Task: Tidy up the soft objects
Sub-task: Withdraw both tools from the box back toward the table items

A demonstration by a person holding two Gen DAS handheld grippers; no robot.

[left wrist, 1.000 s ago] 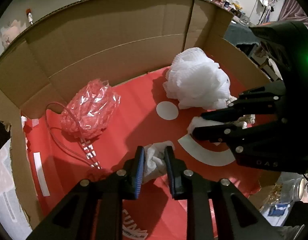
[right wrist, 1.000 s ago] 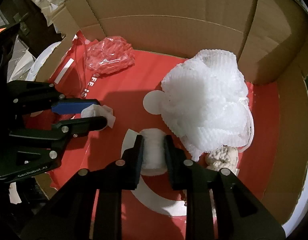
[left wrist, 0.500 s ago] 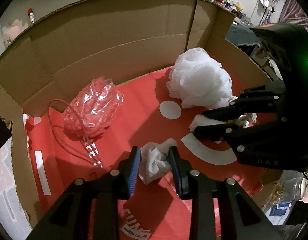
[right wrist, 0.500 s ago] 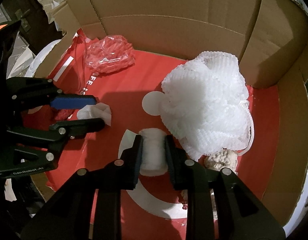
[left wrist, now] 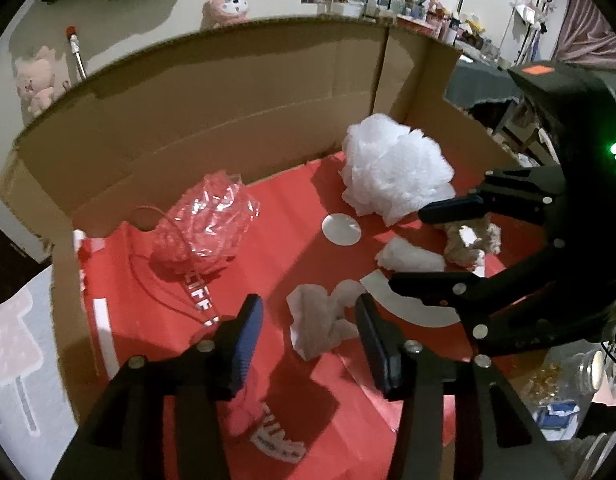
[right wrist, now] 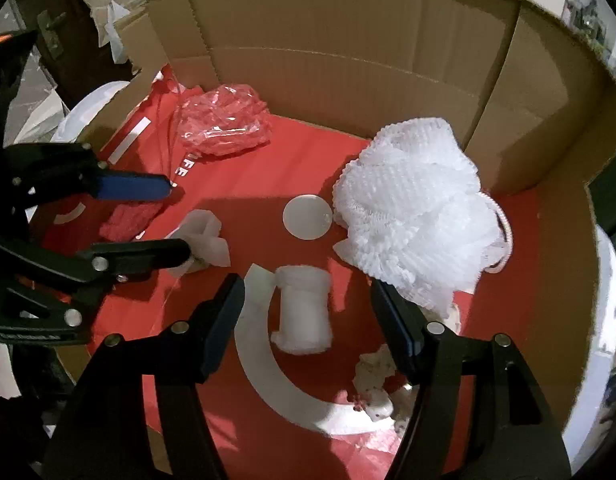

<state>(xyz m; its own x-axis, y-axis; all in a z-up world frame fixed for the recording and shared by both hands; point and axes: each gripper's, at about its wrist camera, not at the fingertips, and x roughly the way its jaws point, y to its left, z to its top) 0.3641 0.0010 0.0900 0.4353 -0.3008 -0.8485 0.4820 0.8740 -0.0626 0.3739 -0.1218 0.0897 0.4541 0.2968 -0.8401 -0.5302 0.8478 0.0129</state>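
Inside a cardboard box (left wrist: 227, 112) with a red liner, my left gripper (left wrist: 308, 312) has its jaws opening. A crumpled white tissue (left wrist: 320, 320) lies loose on the liner between them, clear of both pads. My right gripper (right wrist: 308, 288) is also opening over a small white fluffy roll (right wrist: 303, 312), which rests on the liner untouched. A big white mesh pouf (right wrist: 412, 208) sits just right of that roll. Each gripper also shows in the other's view: the left gripper (right wrist: 175, 216) and the right gripper (left wrist: 408, 248).
A crumpled red-tinted plastic bag (left wrist: 203, 228) lies at the back left of the box. A beige knitted lump (left wrist: 468, 240) sits under the pouf, and a pink fuzzy piece (left wrist: 243, 412) lies near my left fingers. Tall cardboard walls (right wrist: 348, 40) enclose three sides.
Both grippers were shut on their pieces and have spread apart. The tissue and the white roll now lie free on the liner. My left gripper has pulled back slightly.
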